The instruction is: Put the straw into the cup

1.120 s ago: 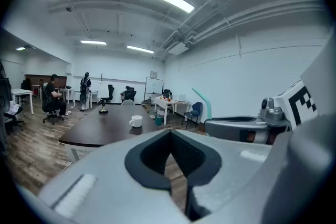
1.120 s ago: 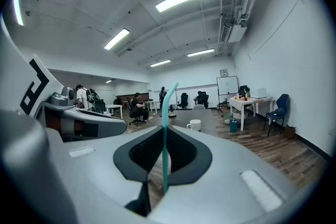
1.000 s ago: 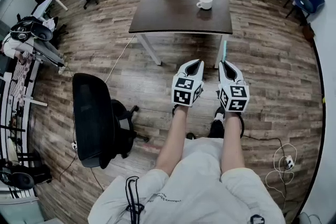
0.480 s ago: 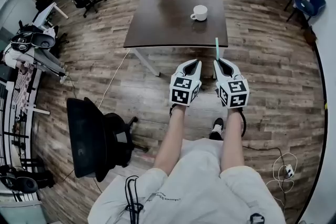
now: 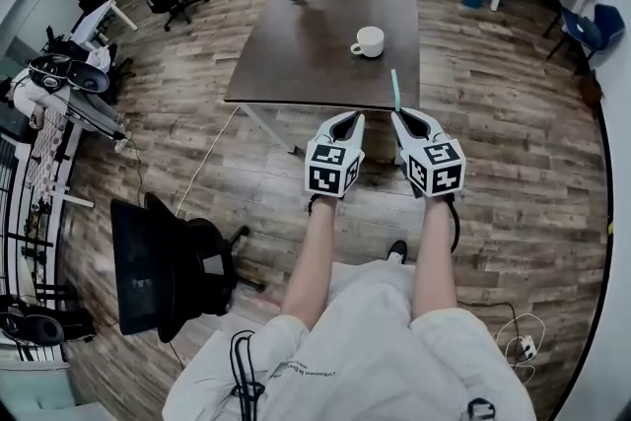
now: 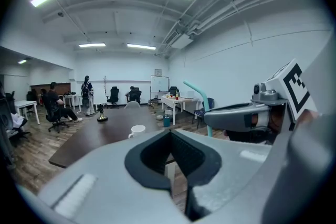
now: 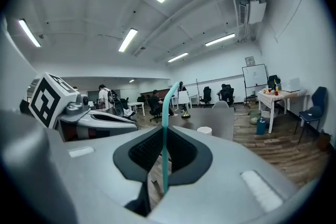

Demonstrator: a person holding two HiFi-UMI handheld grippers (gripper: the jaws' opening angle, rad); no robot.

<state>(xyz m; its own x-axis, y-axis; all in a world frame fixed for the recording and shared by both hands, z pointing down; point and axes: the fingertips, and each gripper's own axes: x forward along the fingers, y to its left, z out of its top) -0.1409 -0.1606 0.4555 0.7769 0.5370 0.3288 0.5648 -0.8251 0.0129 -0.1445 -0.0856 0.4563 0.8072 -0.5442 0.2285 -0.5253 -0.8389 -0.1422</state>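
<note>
The straw (image 7: 164, 134) is held upright between the closed jaws of the right gripper (image 5: 398, 116). It is clamped low on its length, so that most of it stands above the jaws, with its bent top leaning to the left in the right gripper view. The cup (image 5: 369, 40) is seen on the table (image 5: 296, 64), mouth up, well apart from the straw, ahead of it and a little to its left. The straw's long axis is already near vertical, so it is judged that little turning is called for. The coming move is chiefly a carry forward over the table edge, then a lowering of the free lower end into the cup's mouth. That lower end is short below the jaws, so a close approach to the rim may be needed. The left gripper (image 5: 351, 117) is held just beside the right, its jaws together on nothing. No part in the carry is seen for it.
</note>
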